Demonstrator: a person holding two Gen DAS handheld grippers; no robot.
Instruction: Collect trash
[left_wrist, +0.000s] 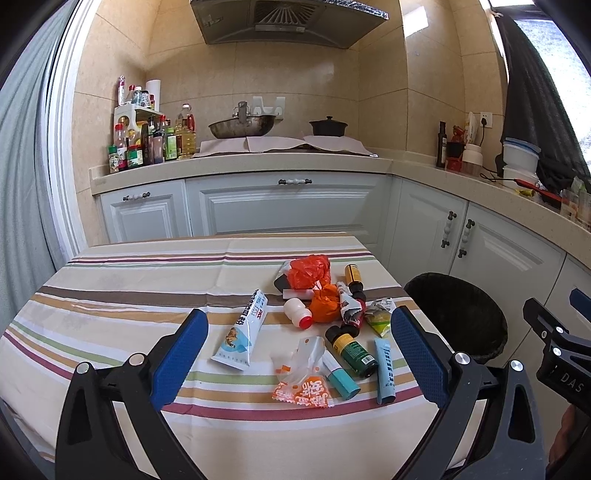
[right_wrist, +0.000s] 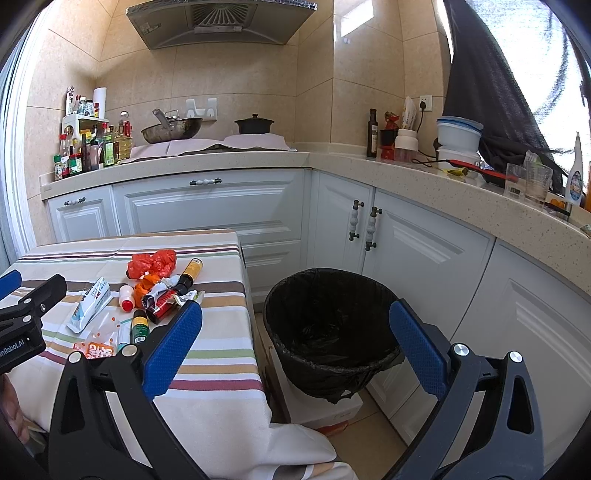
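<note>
We are holding both the left hand-held gripper (left_wrist: 301, 354) and right hand-held gripper (right_wrist: 295, 349) wide and empty, while the trash (left_wrist: 317, 325) is lying uncollected on the counter (left_wrist: 129, 295) beside the seemingly empty bin (right_wrist: 328, 325).

Mixed trash (left_wrist: 325, 325) clustered beside black-lined bin (right_wrist: 328, 332)

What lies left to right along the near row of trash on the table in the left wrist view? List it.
White tube with blue print → clear wrapper with orange print → teal-capped stick → dark green bottle → light blue sachet.
</note>
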